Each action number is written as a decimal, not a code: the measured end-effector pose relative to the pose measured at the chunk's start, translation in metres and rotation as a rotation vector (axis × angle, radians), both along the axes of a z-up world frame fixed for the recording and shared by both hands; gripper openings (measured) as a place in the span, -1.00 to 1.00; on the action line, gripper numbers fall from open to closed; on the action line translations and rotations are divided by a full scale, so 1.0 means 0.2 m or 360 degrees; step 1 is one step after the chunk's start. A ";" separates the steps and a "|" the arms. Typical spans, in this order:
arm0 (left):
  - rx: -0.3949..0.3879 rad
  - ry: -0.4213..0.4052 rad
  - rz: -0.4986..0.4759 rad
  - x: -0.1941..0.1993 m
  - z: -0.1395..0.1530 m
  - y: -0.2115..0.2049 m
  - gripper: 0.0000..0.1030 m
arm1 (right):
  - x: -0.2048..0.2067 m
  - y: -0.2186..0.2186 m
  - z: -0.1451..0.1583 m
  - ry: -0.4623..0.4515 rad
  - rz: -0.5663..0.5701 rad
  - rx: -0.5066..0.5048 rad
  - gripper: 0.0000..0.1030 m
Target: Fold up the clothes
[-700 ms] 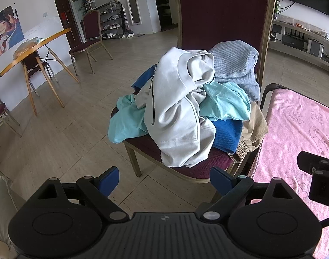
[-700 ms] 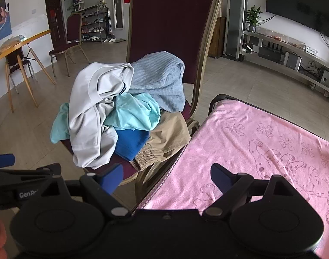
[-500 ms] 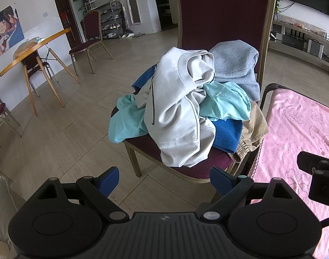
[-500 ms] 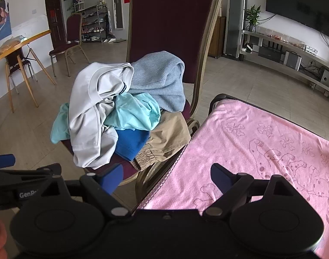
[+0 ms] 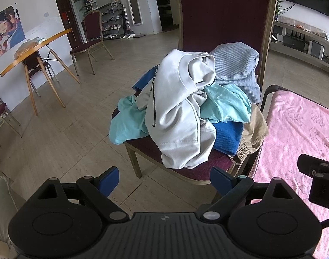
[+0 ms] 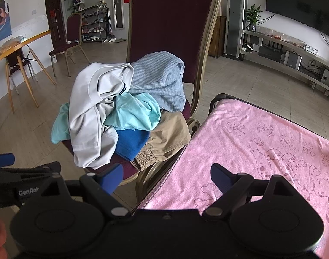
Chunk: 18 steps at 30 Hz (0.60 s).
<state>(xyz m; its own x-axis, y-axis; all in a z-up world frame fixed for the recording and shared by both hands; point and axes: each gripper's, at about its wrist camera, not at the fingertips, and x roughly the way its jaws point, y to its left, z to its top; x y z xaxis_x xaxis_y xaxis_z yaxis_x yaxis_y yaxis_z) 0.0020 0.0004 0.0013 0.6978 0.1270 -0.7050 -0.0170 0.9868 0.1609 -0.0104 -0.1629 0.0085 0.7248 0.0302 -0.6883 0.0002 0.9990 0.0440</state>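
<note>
A heap of clothes lies on the seat of a maroon chair: a light grey garment on top, a grey-blue knit behind it, a turquoise one, a blue one and tan trousers. The heap also shows in the right wrist view. My left gripper is open and empty, short of the chair's front edge. My right gripper is open and empty, over the near left edge of a pink towel on a table right of the chair.
A wooden table and another maroon chair stand at the back left. A long low TV shelf runs along the right wall. Tiled floor lies left of the chair.
</note>
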 end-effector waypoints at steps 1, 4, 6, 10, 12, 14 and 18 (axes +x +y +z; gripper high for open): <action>0.0001 -0.0001 0.0000 0.00 0.00 0.00 0.78 | 0.00 0.00 0.00 0.0000 0.0000 0.0000 0.71; 0.0001 -0.0003 -0.0001 0.00 0.00 0.00 0.78 | -0.01 -0.01 0.01 0.0001 -0.0002 0.0001 0.71; 0.0001 -0.0005 0.0000 0.00 0.01 -0.01 0.78 | -0.01 -0.01 0.01 0.0001 -0.0001 0.0001 0.71; 0.0002 -0.0007 0.0001 0.00 0.00 -0.01 0.78 | -0.01 -0.01 0.01 0.0003 0.0000 0.0003 0.71; 0.0002 -0.0008 0.0001 0.00 0.00 -0.01 0.79 | -0.01 -0.01 0.01 0.0003 0.0001 0.0004 0.71; 0.0003 -0.0008 0.0001 0.00 0.00 -0.01 0.79 | -0.01 -0.01 0.01 0.0004 0.0001 0.0005 0.71; 0.0004 -0.0007 0.0003 0.00 0.00 -0.01 0.79 | -0.01 -0.01 0.01 0.0006 0.0002 0.0006 0.71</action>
